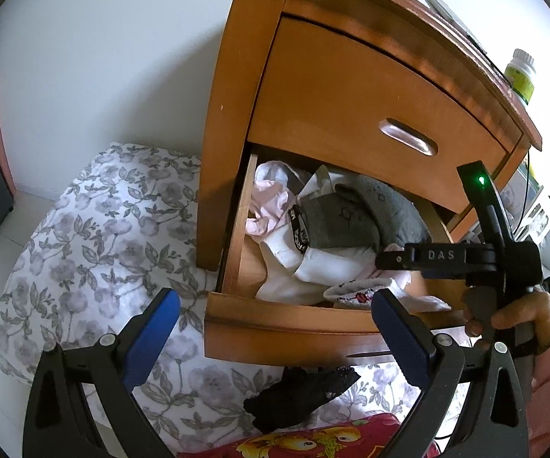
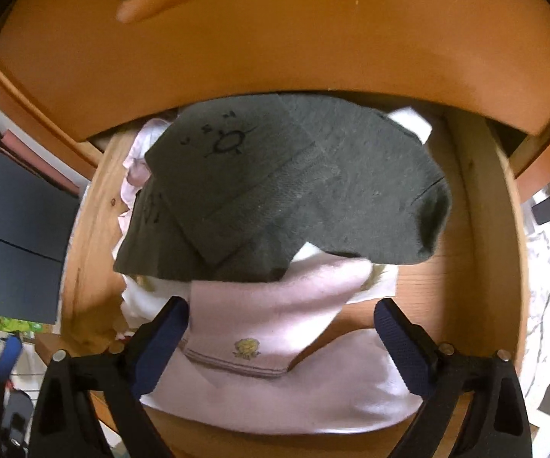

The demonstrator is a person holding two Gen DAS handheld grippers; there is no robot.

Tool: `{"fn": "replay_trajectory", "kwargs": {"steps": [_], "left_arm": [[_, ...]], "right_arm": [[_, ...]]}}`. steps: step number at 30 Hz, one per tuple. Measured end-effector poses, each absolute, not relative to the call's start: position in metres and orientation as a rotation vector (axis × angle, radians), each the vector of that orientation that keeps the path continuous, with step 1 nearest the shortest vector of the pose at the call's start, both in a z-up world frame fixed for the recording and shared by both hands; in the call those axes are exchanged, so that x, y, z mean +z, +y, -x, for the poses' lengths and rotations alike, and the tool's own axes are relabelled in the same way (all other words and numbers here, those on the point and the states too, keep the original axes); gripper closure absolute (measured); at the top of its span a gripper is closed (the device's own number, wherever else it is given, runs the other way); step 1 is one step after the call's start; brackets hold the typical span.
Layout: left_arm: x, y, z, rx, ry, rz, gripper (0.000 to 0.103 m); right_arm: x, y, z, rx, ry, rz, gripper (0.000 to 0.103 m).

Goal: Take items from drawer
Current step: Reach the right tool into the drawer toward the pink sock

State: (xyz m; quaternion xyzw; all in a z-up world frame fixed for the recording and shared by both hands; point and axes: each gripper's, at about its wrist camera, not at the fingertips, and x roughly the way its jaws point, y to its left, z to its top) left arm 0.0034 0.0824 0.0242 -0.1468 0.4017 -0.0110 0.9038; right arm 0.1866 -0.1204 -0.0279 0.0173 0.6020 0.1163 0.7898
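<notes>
The lower drawer (image 1: 290,328) of the wooden nightstand (image 1: 351,76) is standing pulled out, and it's stuffed with folded clothes. The right gripper (image 2: 280,339) is pointing steeply down into it, jaws spread wide, blue pads (image 2: 160,343) sitting either side of a pale pink sock (image 2: 275,328) with a small yellow emblem, not pressing on it. Just behind that sock, a pair of dark grey socks (image 2: 294,191) is lying across the pile, sun motif showing. Over in the left wrist view, the right gripper's black body (image 1: 465,257) is hanging over the drawer's right side, a hand (image 1: 519,316) wrapped around its grip. The left gripper (image 1: 275,328) is hovering in front of the drawer, jaws wide apart with nothing between them. Below it, a black lacy garment (image 1: 298,393) is lying on the floral bedding (image 1: 103,229).
</notes>
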Motion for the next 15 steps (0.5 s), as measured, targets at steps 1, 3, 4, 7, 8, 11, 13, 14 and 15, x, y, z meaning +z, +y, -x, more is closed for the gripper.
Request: {"fn": "replay_trajectory", "kwargs": {"steps": [1,3,4,7,8,11,13,14,15], "left_arm": [[0.023,0.082,-0.004,-0.025,0.832,0.303,0.003],[0.022,0.082,-0.004,-0.029,0.836,0.304,0.003],[0.021,0.082,-0.005,-0.029,0.837,0.305,0.003],[0.020,0.083,-0.005,-0.029,0.841,0.308,0.003],[0.020,0.083,-0.005,-0.028,0.843,0.310,0.003],[0.019,0.084,-0.006,-0.029,0.845,0.312,0.003],[0.018,0.084,-0.006,-0.032,0.847,0.311,0.003],[0.018,0.084,-0.006,-0.034,0.848,0.310,0.003],[0.018,0.083,-0.006,-0.035,0.850,0.309,0.003]], "right_arm": [[-0.029,-0.119,-0.187,0.253,1.300,-0.043,0.008],[-0.032,-0.117,-0.189,0.265,1.308,-0.056,0.011],[-0.033,-0.117,-0.189,0.271,1.308,-0.060,0.013],[-0.036,-0.114,-0.190,0.289,1.301,-0.079,0.020],[-0.036,-0.115,-0.189,0.293,1.296,-0.086,0.023],[-0.032,-0.116,-0.184,0.302,1.273,-0.094,0.033],[-0.026,-0.120,-0.180,0.302,1.259,-0.097,0.037],[-0.025,-0.123,-0.179,0.299,1.249,-0.108,0.041],[-0.024,-0.127,-0.179,0.299,1.244,-0.113,0.044]]}}
